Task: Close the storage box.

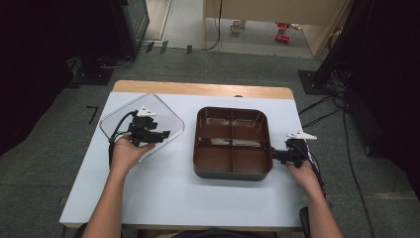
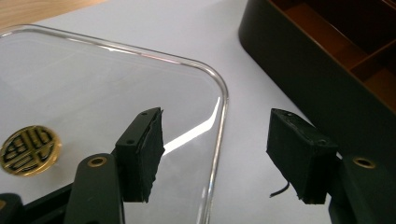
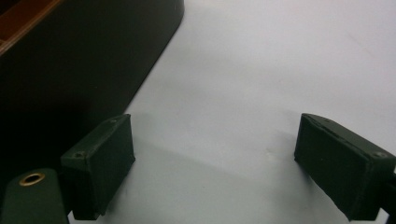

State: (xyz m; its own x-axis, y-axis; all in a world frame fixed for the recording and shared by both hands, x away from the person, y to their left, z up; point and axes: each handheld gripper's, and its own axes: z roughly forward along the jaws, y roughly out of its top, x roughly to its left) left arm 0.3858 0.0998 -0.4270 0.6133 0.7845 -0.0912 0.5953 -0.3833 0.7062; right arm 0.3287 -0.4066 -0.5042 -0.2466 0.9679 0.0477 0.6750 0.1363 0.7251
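Currently left claw (image 2: 215, 156) held agape astride corner edge of clear lid (image 2: 93, 93), lid flat on worktop (image 1: 163, 183), left of brown 4-compartment tray (image 1: 233, 144). Right claw (image 3: 215, 168) released, empty, beside tray's rt wall. Risk, judged: thin slick lid could be skidded or missed if jaws are closed too high.

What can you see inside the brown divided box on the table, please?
The brown box is split into four compartments by crossed dividers, and all four look empty, with only glare on the floor. The near wall hides a thin strip of the two front compartments.
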